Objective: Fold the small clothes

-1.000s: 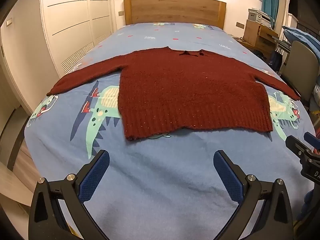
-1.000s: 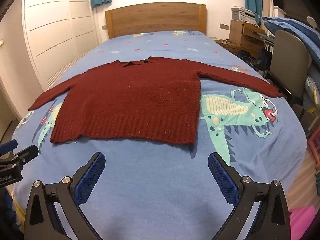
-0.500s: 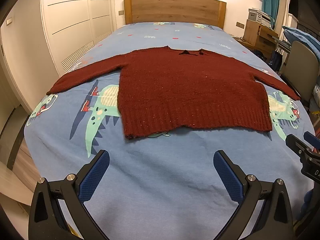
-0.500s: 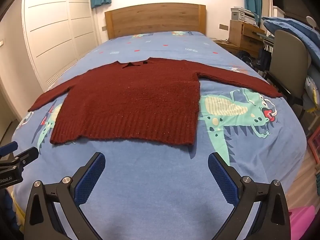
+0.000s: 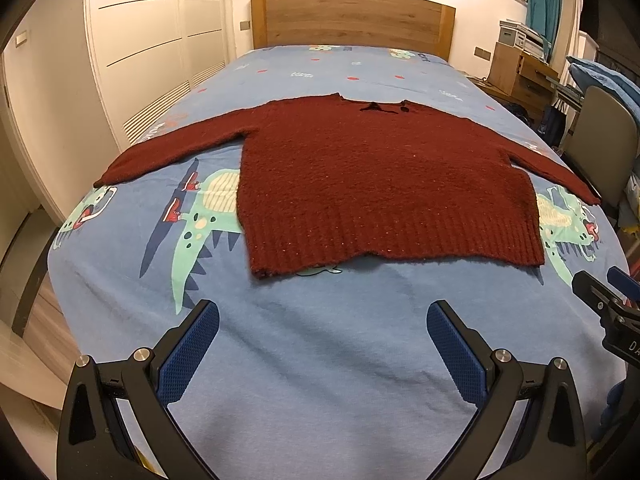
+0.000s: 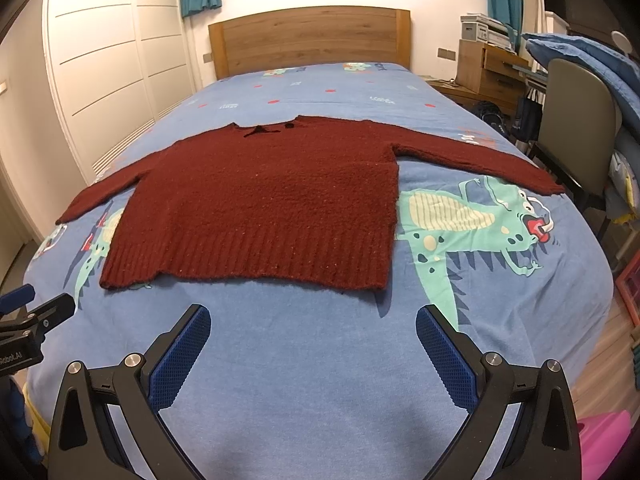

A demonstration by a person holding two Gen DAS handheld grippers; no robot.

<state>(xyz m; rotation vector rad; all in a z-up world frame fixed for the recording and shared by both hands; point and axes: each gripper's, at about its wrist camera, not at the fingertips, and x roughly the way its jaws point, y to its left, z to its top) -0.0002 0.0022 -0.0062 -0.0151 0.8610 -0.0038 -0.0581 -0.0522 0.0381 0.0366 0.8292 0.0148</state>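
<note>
A dark red knitted sweater (image 5: 380, 184) (image 6: 264, 208) lies flat on the bed, sleeves spread out to both sides, collar toward the headboard, ribbed hem toward me. My left gripper (image 5: 322, 328) hovers open over bare sheet, short of the hem's left half. Over the sheet in front of the hem's right half, my right gripper (image 6: 312, 330) is open too. Neither one touches the sweater. Each gripper's tip shows at the edge of the other's view.
The bed (image 5: 320, 380) has a blue sheet with dinosaur prints and a wooden headboard (image 5: 352, 18). White wardrobe doors (image 5: 140, 60) run along the left. A chair (image 6: 576, 120) and a wooden desk (image 6: 488, 68) stand at the right. A pink box (image 6: 604, 440) sits on the floor.
Both views have crept very slightly toward the sweater. The sweater lies as before and both grippers stay open.
</note>
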